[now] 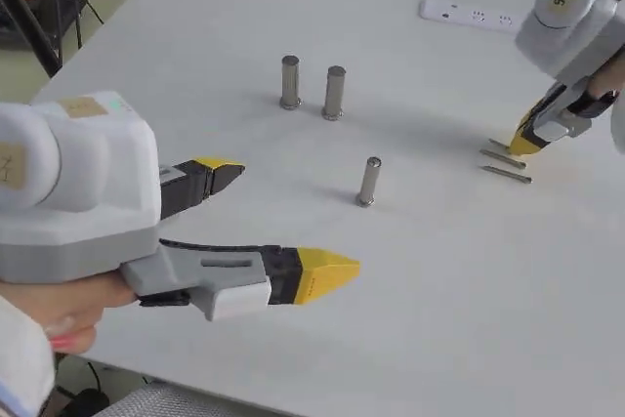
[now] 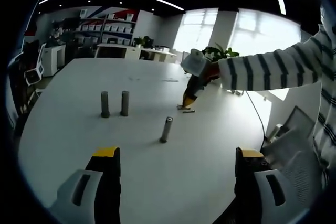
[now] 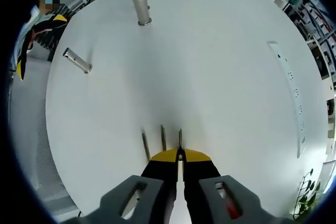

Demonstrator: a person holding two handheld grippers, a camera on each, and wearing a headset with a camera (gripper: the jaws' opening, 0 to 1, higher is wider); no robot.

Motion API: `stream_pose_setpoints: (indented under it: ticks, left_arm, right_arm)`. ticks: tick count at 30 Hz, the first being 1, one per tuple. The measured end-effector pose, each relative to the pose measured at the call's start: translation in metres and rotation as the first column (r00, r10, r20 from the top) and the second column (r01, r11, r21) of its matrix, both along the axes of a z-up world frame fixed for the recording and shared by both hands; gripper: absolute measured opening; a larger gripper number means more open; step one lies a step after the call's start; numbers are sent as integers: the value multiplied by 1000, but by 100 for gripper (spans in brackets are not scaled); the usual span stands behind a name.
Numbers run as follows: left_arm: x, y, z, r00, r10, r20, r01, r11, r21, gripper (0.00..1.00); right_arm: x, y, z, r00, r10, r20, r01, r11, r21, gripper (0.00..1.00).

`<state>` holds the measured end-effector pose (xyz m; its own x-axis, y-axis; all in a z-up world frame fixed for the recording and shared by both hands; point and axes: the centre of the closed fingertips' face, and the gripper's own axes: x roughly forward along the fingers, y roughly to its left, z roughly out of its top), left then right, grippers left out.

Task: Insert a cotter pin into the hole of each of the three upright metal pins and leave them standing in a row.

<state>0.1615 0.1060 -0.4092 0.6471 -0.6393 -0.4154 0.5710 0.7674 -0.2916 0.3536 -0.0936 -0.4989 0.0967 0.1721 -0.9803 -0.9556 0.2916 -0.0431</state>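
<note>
The right gripper [image 3: 180, 156] has its fingers pinching one cotter pin [image 3: 180, 138] at the right of the table [image 1: 439, 290], two more just beside it. The left gripper [image 1: 290, 217] has its fingers spread at near left. Three metal pins [image 1: 334, 93] stand mid-table.

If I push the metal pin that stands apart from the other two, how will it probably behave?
The single pin is tall on a narrow base, so it probably tips easily. Being round, it would likely roll once down.

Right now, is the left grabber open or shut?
Open. The left gripper's yellow-tipped fingers stand far apart, with bare table showing between them.
</note>
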Motion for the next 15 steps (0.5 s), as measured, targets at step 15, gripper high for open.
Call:
stream_pose_setpoints:
  ticks: [15]
  left_arm:
    - [2, -3, 12, 999, -30, 11, 30, 999, -11, 88]
  right_arm:
    - [12, -1, -2, 997, -45, -55, 38, 991, -130, 0]
